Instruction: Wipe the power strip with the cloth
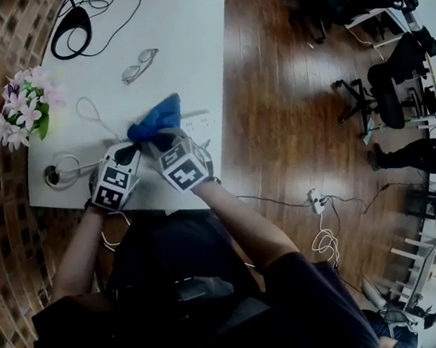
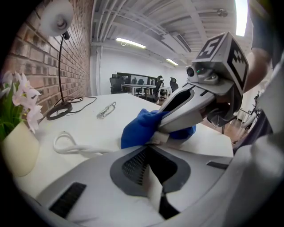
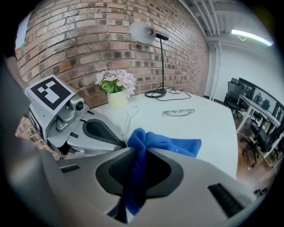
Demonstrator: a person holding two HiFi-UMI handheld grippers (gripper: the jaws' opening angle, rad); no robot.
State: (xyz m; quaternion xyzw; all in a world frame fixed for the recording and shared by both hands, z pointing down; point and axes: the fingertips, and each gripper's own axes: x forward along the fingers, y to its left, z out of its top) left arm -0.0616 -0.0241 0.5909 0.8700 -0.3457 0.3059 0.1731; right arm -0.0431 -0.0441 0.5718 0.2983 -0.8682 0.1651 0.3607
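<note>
A blue cloth (image 1: pixel 156 119) lies bunched on the white table (image 1: pixel 184 45). My right gripper (image 1: pixel 166 138) is shut on its near end, and the cloth (image 3: pixel 146 142) runs down between the jaws. The white power strip (image 1: pixel 195 122) lies just right of the cloth, partly under it. My left gripper (image 1: pixel 140 144) is shut, tip to tip with the right gripper (image 2: pixel 162 133) at the edge of the cloth (image 2: pixel 140 126). The strip's white cord (image 2: pixel 66 144) loops to the left and runs in under the left gripper. I cannot tell whether the cord is pinched.
A pot of pink flowers (image 1: pixel 24 108) stands at the table's left edge. Glasses (image 1: pixel 138 65) and a lamp base with its cable (image 1: pixel 71 30) lie farther back. A cable port (image 1: pixel 61 173) is near the front left corner. The wooden floor (image 1: pixel 288 103) is to the right.
</note>
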